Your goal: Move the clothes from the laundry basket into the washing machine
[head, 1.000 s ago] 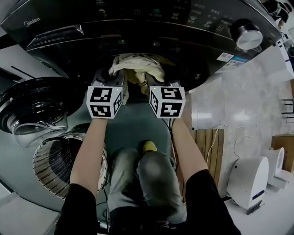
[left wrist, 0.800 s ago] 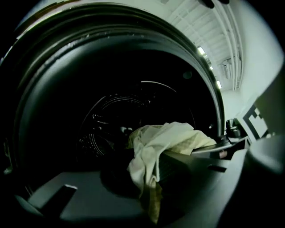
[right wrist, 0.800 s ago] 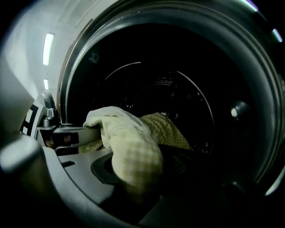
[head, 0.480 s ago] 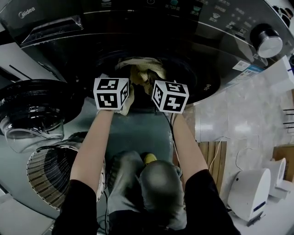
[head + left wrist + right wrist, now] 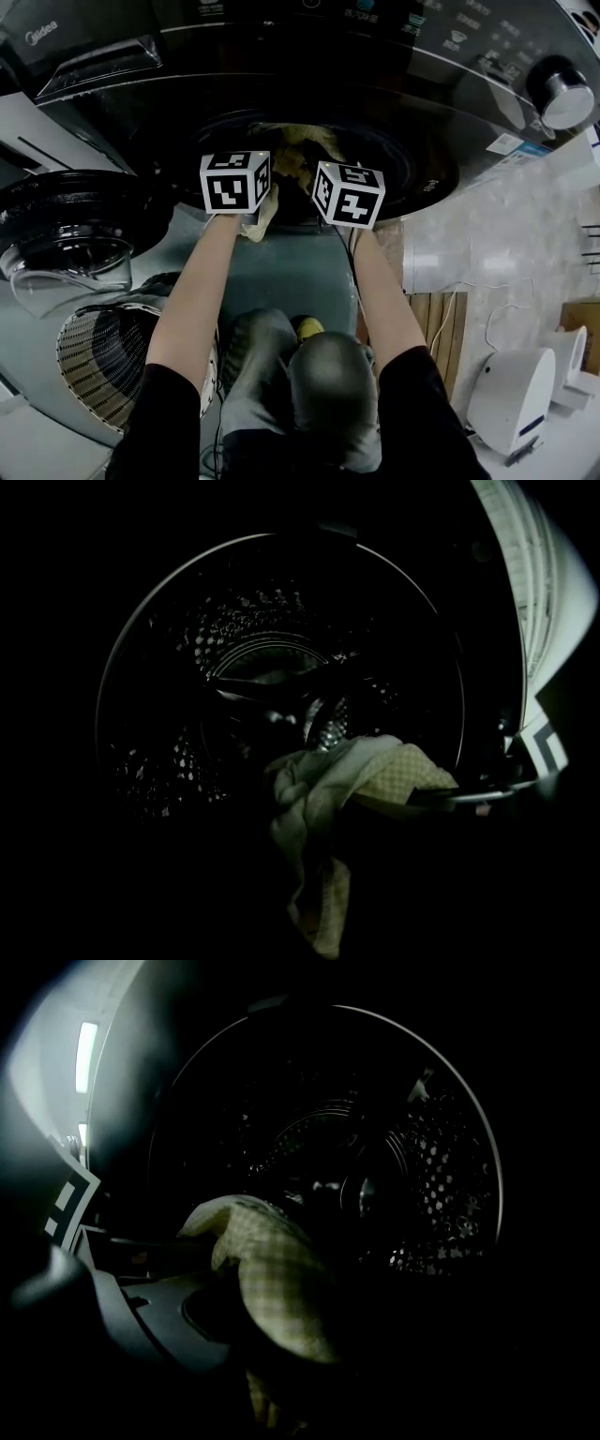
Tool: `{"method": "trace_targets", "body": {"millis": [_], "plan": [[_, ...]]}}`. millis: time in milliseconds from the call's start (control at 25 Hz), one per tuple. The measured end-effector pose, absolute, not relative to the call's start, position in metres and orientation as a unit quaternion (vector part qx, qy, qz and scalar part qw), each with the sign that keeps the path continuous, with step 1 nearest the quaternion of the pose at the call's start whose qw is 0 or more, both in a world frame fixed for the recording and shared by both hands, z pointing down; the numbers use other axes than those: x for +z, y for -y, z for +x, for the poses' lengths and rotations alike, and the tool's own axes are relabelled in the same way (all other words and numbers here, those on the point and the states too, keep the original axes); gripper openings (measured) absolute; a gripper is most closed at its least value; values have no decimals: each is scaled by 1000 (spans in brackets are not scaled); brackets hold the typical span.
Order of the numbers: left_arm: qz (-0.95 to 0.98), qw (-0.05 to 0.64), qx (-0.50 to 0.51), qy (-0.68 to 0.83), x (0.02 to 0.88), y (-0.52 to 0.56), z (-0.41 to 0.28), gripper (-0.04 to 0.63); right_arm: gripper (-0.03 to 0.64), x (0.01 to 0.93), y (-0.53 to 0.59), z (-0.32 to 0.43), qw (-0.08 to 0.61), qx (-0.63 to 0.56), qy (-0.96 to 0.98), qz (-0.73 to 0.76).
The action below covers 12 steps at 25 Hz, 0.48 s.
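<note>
the laundry basket point(image 5: 94, 356) sits low left, well apart. left tongs point(image 5: 242, 178) clamp the pale checked garment point(image 5: 361, 780) by its hanging end; right tongs point(image 5: 336, 183) pinch its bunched top, at the washing machine point(image 5: 403, 112) mouth. better to push both deeper into the drum point(image 5: 234, 667) before letting go, so no tail drapes the rim. both forearms reach forward, parallel.

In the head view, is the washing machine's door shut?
No, the door stands swung open at the left of the washing machine, with a cloth at its drum opening.
</note>
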<state>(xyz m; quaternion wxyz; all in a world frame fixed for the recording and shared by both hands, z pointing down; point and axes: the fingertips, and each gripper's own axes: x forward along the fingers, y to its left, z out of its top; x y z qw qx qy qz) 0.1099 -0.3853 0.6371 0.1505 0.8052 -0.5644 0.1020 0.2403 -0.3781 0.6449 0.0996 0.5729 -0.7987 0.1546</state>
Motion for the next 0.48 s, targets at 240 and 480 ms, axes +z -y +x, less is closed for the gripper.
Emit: {"method": "trace_targets", "body": {"millis": [240, 480], "plan": [[804, 161, 120, 560, 644, 385, 108, 216, 326, 644, 377, 238, 96, 154, 799, 573], [810, 155, 127, 551, 644, 379, 113, 239, 339, 647, 371, 233, 90, 163, 802, 568]]}}
